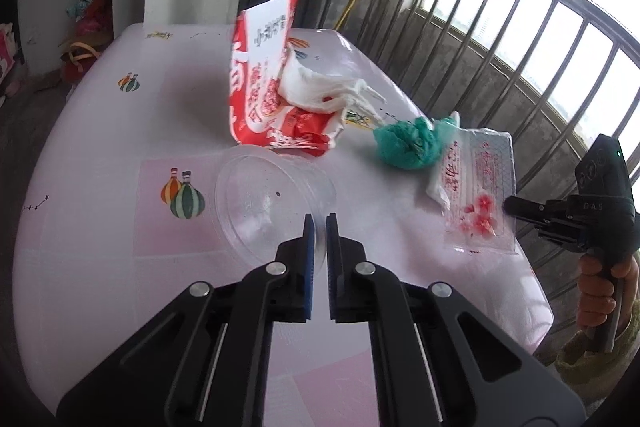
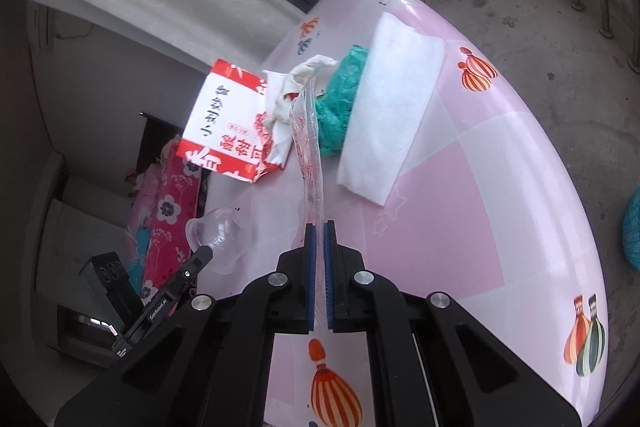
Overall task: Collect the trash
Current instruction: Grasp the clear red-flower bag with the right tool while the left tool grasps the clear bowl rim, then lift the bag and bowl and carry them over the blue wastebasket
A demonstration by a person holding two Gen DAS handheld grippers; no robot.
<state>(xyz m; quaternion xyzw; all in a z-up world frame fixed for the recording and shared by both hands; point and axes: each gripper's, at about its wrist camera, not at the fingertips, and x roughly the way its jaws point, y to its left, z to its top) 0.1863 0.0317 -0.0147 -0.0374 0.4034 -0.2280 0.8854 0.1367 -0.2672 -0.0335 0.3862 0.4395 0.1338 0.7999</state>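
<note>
On the pink balloon-print counter (image 1: pixel 100 227), trash lies scattered around one landmark: a tall red-and-white printed paper bag (image 1: pixel 260 75), standing half crumpled, stiff and creased.

Left tongs (image 1: pixel 320 223): pinched narrow on the rim of a clear round plastic lid-like dish (image 1: pixel 272 195), thin and glossy, just in front of the red bag. From the right wrist view the dish (image 2: pixel 220 235) appears tipped up off the counter, though I can't be sure.

Right tongs (image 2: pixel 320 227): closed on the edge of a clear plastic wrapper with pink flower print (image 2: pixel 308 147), limp and crinkly, hanging on edge from the grip. It sits to the window side of the red bag.

Loose items: a white crumpled tissue or thin bag (image 1: pixel 316 87) leaning against the red bag; a teal crumpled net-like wad (image 1: pixel 408 143) just beyond it; a flat white soft sheet (image 2: pixel 396 115) touching the teal wad.

Step, as I judge it: both tongs have a piece gathered; neither is deposited. No bin is visible. The next move likely calls for carrying both pieces clear without dragging the wad, perhaps into the red bag's open mouth. The flimsy film could slip.
</note>
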